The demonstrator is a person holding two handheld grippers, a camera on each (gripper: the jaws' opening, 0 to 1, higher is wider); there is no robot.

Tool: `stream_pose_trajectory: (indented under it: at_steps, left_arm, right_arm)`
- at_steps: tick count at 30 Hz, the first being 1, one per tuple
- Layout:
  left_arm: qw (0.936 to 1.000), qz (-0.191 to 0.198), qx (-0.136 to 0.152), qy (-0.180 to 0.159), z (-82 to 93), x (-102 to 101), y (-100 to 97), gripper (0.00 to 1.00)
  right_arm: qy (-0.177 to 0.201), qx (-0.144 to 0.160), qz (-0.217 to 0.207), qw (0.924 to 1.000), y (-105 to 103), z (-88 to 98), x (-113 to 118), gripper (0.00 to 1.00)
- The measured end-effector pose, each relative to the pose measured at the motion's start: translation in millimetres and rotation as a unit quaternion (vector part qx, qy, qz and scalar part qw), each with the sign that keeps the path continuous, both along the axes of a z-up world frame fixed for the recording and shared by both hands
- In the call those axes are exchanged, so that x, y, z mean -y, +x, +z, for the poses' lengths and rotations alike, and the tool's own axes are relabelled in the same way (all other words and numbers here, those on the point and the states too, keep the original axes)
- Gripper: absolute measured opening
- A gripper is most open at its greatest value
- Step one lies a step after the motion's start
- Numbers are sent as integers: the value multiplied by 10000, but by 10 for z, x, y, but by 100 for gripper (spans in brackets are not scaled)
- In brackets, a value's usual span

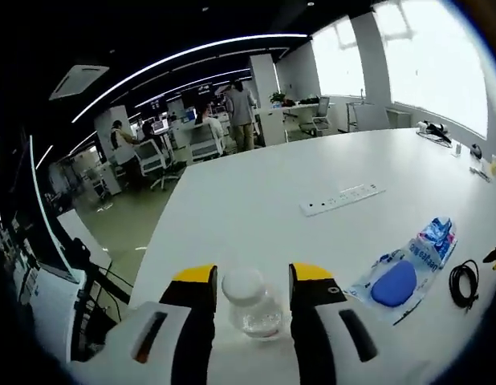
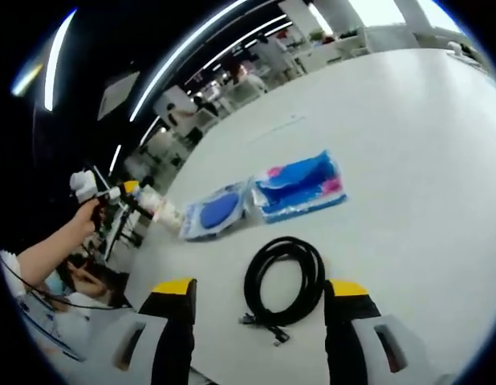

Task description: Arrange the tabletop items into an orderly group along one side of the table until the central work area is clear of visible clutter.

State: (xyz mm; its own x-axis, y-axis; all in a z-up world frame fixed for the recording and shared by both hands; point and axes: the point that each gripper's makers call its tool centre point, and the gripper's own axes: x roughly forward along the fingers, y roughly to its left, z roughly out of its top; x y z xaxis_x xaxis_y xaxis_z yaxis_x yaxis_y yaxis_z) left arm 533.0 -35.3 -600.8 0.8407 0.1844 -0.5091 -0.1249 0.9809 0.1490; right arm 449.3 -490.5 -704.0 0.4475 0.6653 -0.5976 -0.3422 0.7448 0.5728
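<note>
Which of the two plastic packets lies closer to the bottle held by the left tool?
The clear packet with the round blue pad; the blue and pink packet lies beyond it, farther from the bottle.

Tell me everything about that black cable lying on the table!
The black cable is wound into a loose round coil of several loops and lies flat on the white table. It looks like smooth rubbery cord, with a small plug end sticking out at the near side. It sits between the right gripper's open jaws, which do not touch it. The blue packets lie just beyond it, apart. In the left gripper view it shows as a small coil.
</note>
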Motion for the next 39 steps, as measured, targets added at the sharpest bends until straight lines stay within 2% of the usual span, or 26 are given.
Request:
stream_pose_trajectory:
  at_steps: [4,8,10,12,21,27,34,39]
  left_arm:
    - [9997,107,168,-133,-34,-25,-16,29]
    - [9992,202,199,-298,-91,-94,-46,21]
    - [9976,210,323,-572,-93,-81,-17,20]
    - [9968,296,313,-680,-93,-114,-25,19]
    - [9979,266,178,-568,-65,-32,-151,19]
    - [9971,340,265,-633,35,-22,-229,18]
    - [9963,341,257,-752,30,82,-290,19]
    - [9968,286,185,-717,-12,160,-306,19]
  right_arm:
    - [5,-33,-86,10000,-3,-9,40,65]
    - [33,-70,-170,9998,-11,-18,60,65]
    - [80,-104,-229,9997,-12,-18,59,64]
    - [79,-104,-223,9997,-17,-19,49,64]
    - [109,-62,-227,9997,-23,19,31,64]
    - [118,-69,-228,9996,-43,13,37,64]
    - [156,-65,-219,9996,-50,21,18,64]
    - [202,-79,-254,9994,-45,17,30,64]
